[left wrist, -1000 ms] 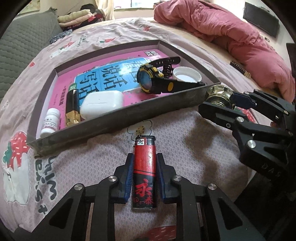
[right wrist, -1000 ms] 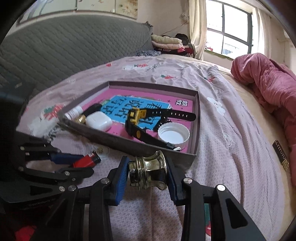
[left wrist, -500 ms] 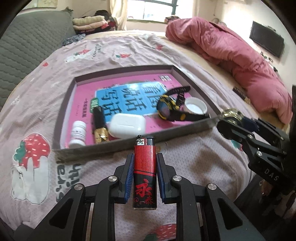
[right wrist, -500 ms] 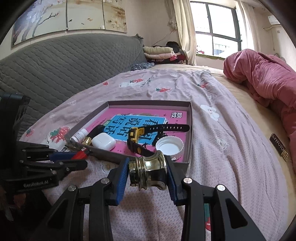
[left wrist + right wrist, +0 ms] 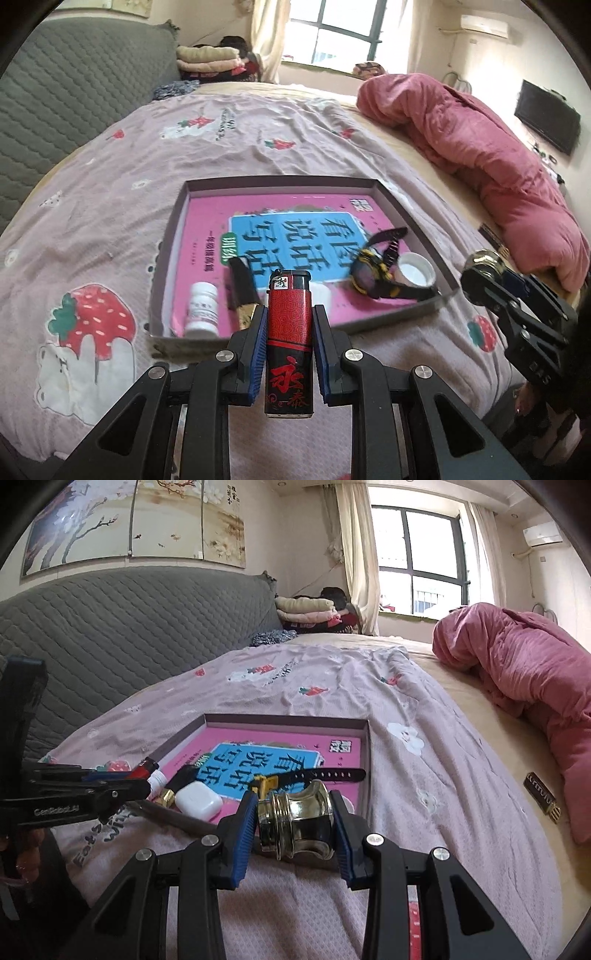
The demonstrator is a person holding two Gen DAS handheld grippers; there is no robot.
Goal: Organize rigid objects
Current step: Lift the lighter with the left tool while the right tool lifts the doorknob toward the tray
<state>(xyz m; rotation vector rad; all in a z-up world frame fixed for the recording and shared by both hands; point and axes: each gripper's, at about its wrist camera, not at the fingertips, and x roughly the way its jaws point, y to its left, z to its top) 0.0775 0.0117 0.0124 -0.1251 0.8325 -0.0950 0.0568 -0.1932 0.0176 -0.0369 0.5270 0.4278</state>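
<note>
My left gripper (image 5: 289,325) is shut on a red and black lighter (image 5: 289,332), held upright above the bed, just before the near wall of a shallow grey box (image 5: 280,181). My right gripper (image 5: 294,819) is shut on a brass door knob (image 5: 295,823), held over the box's near right corner. Inside the box on a pink book (image 5: 295,225) lie a white pill bottle (image 5: 201,308), a black and gold tube (image 5: 242,286), a black and yellow watch (image 5: 373,273), a white cap (image 5: 415,271) and a white earbud case (image 5: 198,799). The lighter hides the case in the left wrist view.
The box lies on a pink strawberry-print bedspread (image 5: 110,221). A crumpled pink quilt (image 5: 480,155) fills the right side of the bed. A grey padded headboard (image 5: 129,627) stands to the left. A small dark tag (image 5: 541,795) lies on the bare mattress at the right.
Both grippers have risen, each keeping its object. The left one lifted the lighter off the bedspread and tilted up, so the box now looks lower and farther.
</note>
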